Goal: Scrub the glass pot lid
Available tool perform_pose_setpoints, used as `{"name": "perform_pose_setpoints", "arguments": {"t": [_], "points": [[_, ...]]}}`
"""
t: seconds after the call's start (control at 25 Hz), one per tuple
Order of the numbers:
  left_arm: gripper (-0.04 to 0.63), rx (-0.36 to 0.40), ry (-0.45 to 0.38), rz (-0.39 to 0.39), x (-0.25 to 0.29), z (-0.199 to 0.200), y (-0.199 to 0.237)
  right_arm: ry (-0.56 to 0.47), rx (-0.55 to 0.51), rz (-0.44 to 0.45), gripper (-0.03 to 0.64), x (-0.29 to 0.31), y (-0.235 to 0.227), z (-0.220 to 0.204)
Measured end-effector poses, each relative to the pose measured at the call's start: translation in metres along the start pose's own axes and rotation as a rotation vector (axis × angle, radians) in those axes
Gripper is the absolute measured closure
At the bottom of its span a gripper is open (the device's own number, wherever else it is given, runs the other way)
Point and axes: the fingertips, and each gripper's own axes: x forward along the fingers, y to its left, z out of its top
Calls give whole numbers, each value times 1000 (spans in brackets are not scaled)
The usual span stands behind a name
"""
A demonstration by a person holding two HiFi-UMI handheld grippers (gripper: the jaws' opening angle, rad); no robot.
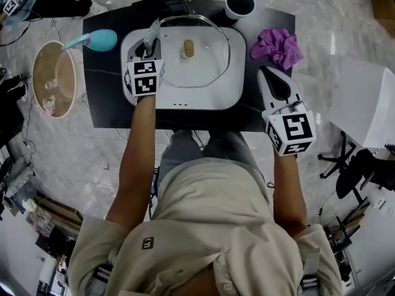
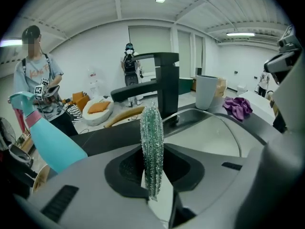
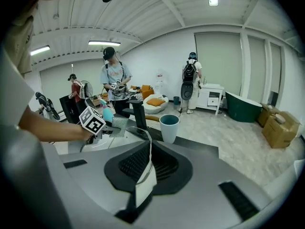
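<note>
While your left tool (image 2: 153, 175) is clamped tight on the sparkly scrubbing pad (image 2: 151, 137), which stands on edge between its jaws, your right tool (image 3: 144, 168) is closed on nothing. It sits over the dark bench (image 1: 105, 113), just to the right of the white sink (image 1: 231, 94). The glass lid (image 1: 203, 66) lies knob-up in that sink, beneath the black tap (image 2: 164, 85). The pad is at the lid's far left rim; whether it touches the glass, you cannot tell from these views.

The main risk, as I judge it, is the lid itself. Nothing pins it, so a firm stroke may send it skating across the smooth basin or tip it on its rim. Bracing it by the knob (image 1: 189, 49) with your free tool would guard against that. The pad is gripped along a narrow strip, so hard sideways rubbing could drag it out of the jaws. Wide strokes toward the back could also bump the tap or the cup (image 1: 239, 5) beside it.
</note>
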Motion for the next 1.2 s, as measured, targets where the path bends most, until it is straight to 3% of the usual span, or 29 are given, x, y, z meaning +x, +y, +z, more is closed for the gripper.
{"name": "perform_pose_setpoints", "arguments": {"t": [0.2,0.44,0.64,1.2], "points": [[506,35,18,-46,20,3,-28,16,37,-29,589,3,-14,-13],[506,69,1,-212,40,20,-105,25,63,-39,589,7,-17,-21],[508,167,8,-352,45,29,-177,34,75,-57,589,6,-22,-26],[508,164,0,-338,44,30,-171,39,79,-55,589,9,-22,-29]]}}
